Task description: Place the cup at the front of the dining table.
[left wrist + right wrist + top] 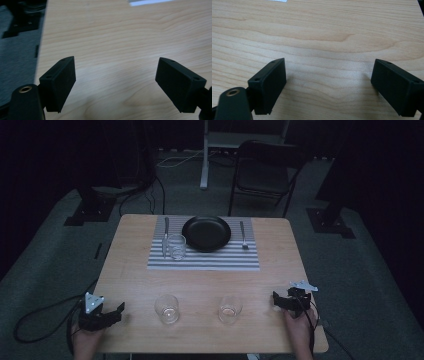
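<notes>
- You are resting the left gripper (116, 310) at the table's near left corner and the right gripper (281, 299) near its near right corner, both with jaws spread wide, holding nothing.
- Two clear, empty drinking glasses (167, 308) (230, 309) are standing between them along the wooden table's (135, 270) near edge; a fast sideways approach risks tipping one or pushing it off that edge.

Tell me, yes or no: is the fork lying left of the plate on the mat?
No: in the high view the fork lies right of the plate, with the knife on its left.
</notes>
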Action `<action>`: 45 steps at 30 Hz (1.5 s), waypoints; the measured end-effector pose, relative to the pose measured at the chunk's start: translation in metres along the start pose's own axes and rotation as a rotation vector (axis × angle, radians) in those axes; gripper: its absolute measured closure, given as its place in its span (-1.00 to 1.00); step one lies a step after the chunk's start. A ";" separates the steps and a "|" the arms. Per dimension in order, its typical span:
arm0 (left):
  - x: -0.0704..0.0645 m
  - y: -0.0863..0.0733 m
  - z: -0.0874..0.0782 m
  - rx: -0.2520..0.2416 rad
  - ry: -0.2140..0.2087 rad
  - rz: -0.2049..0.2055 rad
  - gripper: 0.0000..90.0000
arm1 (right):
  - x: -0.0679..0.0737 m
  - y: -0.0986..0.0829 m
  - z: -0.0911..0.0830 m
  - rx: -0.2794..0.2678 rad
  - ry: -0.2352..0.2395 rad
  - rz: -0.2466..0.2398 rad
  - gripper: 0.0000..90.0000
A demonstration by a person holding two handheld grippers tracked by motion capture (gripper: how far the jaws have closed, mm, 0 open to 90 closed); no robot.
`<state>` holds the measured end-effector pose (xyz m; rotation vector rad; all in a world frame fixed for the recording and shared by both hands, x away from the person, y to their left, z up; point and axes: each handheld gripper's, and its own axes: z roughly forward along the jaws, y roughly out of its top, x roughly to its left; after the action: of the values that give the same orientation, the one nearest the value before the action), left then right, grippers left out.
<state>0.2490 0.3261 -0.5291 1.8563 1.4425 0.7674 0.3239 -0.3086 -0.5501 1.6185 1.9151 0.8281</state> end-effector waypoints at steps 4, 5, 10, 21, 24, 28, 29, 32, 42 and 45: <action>0.004 -0.004 -0.005 0.008 0.021 -0.014 -0.62 | 0.000 0.000 0.000 0.000 0.000 0.000 -0.73; 0.004 -0.005 -0.006 0.004 0.024 -0.017 -0.62 | 0.000 0.000 0.000 0.000 0.000 0.000 -0.73; 0.007 -0.011 -0.010 0.015 0.035 -0.015 -0.62 | 0.000 0.000 0.000 0.000 0.000 0.000 -0.73; 0.016 -0.021 -0.019 0.025 0.044 -0.038 -0.62 | 0.000 0.000 0.000 0.000 0.000 0.000 -0.73; 0.017 -0.023 -0.023 0.017 0.046 -0.052 -0.62 | 0.000 0.000 0.000 0.000 0.000 0.000 -0.73; 0.018 -0.026 -0.027 0.015 0.038 -0.060 -0.62 | 0.000 0.000 0.000 0.000 0.000 0.001 -0.73; 0.017 -0.027 -0.028 0.015 0.043 -0.059 -0.62 | 0.000 0.000 0.000 0.000 0.000 0.000 -0.73; 0.016 -0.029 -0.031 0.013 0.055 -0.054 -0.62 | 0.000 0.000 0.000 0.000 0.000 0.000 -0.73; 0.008 -0.028 -0.028 0.007 0.077 -0.033 -0.62 | 0.000 0.000 0.000 0.000 0.000 0.000 -0.73; 0.008 -0.028 -0.028 0.005 0.074 -0.040 -0.62 | 0.000 0.000 0.000 0.000 0.000 0.000 -0.73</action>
<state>0.2129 0.3430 -0.5336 1.8145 1.5245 0.8213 0.3239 -0.3086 -0.5501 1.6190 1.9150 0.8281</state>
